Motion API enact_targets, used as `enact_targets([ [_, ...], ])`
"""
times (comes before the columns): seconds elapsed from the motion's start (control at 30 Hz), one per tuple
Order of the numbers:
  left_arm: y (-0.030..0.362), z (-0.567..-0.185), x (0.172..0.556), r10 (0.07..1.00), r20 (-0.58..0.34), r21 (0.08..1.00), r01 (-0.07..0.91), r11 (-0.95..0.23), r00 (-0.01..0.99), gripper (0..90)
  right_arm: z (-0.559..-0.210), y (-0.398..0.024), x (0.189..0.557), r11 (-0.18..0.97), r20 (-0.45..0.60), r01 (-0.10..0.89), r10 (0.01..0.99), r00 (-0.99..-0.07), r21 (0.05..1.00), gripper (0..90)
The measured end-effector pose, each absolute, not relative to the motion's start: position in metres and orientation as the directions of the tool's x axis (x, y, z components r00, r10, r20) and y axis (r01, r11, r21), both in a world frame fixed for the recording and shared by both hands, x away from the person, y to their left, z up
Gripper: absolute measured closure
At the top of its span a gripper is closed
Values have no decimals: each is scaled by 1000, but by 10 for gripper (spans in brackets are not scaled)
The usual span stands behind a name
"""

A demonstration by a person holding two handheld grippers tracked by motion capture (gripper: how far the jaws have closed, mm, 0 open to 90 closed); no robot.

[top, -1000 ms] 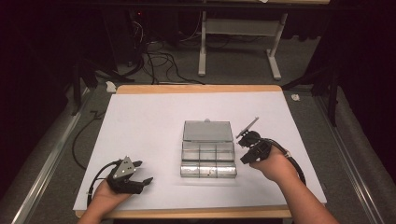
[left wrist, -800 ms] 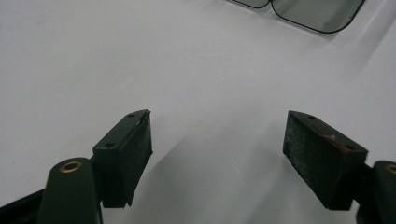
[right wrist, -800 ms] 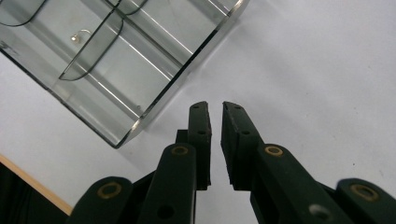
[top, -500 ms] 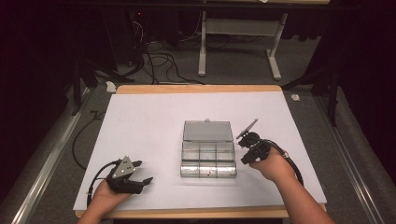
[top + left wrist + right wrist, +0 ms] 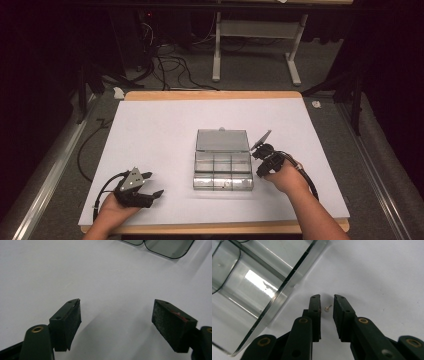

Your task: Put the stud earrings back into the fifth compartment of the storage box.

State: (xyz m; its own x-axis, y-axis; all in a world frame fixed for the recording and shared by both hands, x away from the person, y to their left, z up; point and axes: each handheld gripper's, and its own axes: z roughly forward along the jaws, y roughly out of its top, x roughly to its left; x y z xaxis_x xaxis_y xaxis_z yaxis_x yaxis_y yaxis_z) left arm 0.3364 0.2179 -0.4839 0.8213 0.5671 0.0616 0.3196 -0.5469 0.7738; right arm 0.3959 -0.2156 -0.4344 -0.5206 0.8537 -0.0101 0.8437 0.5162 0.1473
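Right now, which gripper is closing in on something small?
The right gripper, beside the clear box: a tiny pearl pin lies between its narrowed jaws. The left gripper gapes over bare paper.

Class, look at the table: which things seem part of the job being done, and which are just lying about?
In the job, as far as one can judge:
right gripper, jaws almost closed around a pearl stud
clear compartment box, lid open

Lying about:
left gripper, open, idle
white sheet
floor cables

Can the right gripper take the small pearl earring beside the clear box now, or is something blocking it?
Probably yes. The right gripper has its jaws slightly apart on either side of the earring; nothing lies between them, and the clear box stands off to one side.
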Motion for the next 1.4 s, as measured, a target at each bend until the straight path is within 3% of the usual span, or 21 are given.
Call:
enact_targets([
  [0.3, 217, -484, 336, 566, 67, 772, 316, -552, 822, 242, -439, -215, 400, 510, -9, 849, 858, -514, 138, 781],
  [0.7, 217, -484, 336, 567, 70, 771, 316, -553, 821, 242, -439, -218, 399, 511, -2, 846, 856, -517, 153, 870],
  [1.4, 217, -484, 336, 569, 67, 772, 319, -551, 820, 242, -415, -218, 391, 519, 29, 838, 847, -530, 170, 872],
])
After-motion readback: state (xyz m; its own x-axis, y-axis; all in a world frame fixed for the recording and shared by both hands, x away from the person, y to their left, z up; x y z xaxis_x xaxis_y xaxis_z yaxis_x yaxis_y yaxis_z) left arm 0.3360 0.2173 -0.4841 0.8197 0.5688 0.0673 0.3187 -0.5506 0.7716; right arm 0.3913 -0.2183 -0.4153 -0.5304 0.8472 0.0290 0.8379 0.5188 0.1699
